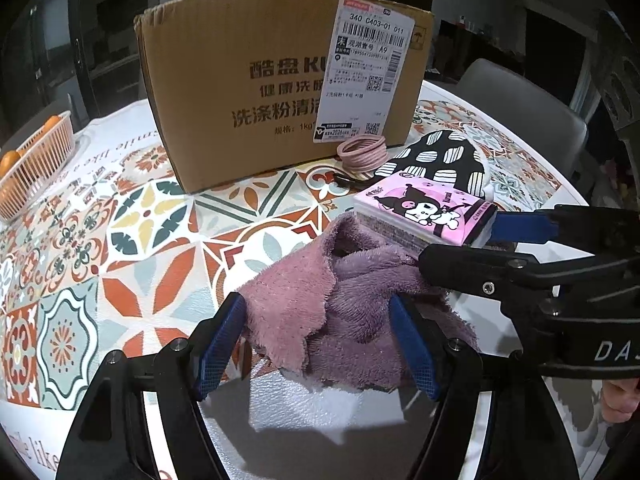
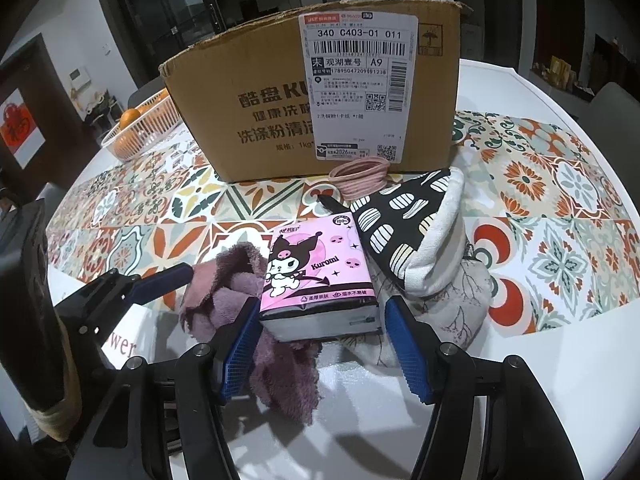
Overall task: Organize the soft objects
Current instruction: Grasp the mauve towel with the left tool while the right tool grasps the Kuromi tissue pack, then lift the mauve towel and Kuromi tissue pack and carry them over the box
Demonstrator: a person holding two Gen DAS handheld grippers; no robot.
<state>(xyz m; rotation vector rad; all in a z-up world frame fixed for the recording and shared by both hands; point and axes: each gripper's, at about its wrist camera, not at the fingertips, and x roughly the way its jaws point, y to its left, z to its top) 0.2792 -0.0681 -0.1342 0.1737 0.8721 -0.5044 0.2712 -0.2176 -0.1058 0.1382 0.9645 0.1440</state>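
Pickup approach: left gripper spread around towel, right gripper spread around tissue pack, neither pinching. Pile sits near table front edge, before box. Next: close, lift, drop in box.

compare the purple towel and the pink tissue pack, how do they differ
The purple towel is a crumpled, fuzzy heap with no fixed shape; the pink tissue pack is a neat flat block in glossy printed wrap. The towel is plain; the pack carries a cartoon character. The towel lies on the table, while the pack rests partly on top of it. Both are soft goods in front of the cardboard box.
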